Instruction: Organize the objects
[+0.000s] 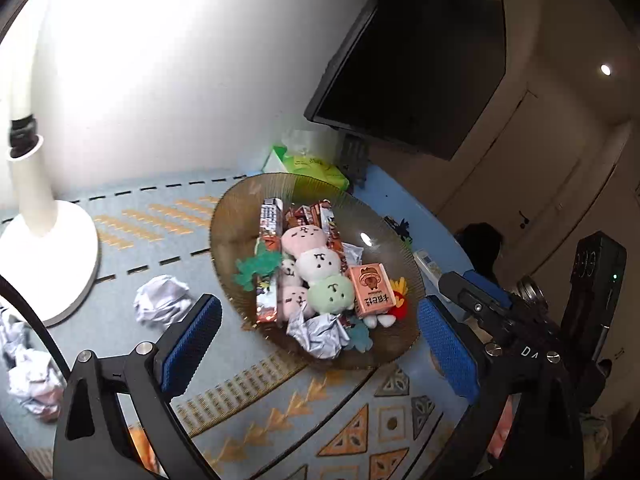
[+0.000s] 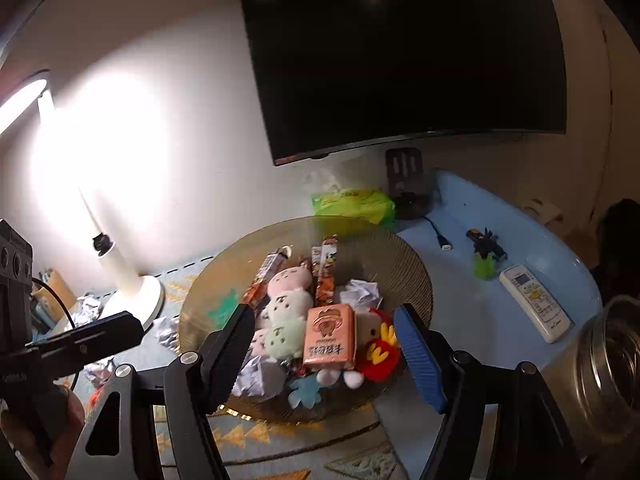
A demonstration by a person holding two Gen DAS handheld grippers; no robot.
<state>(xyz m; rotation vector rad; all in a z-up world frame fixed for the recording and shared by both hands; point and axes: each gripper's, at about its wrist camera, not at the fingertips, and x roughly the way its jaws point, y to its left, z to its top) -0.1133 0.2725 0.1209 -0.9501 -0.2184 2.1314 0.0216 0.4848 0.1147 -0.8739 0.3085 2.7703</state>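
A ribbed amber glass bowl [image 1: 236,216] [image 2: 412,264] sits on the patterned tablecloth. It holds a pink, white and green plush stack [image 1: 320,264] [image 2: 288,304], an orange box [image 1: 372,290] [image 2: 330,338], a red fries plush [image 1: 400,300] [image 2: 378,350], snack bars [image 1: 270,236] [image 2: 326,276] and crumpled foil [image 1: 320,332] [image 2: 260,376]. My left gripper [image 1: 320,340] hovers in front of the bowl, open wide, with nothing held. My right gripper [image 2: 328,352] is also open in front of the bowl, its blue pads [image 2: 420,356] touching nothing.
Crumpled paper balls [image 1: 162,300] lie left of the bowl beside a white lamp base [image 1: 48,264] [image 2: 140,292]. A green tissue pack [image 2: 352,202], a dark screen [image 2: 400,60], a remote [image 2: 536,304] and a glass jar [image 2: 612,360] stand behind and to the right.
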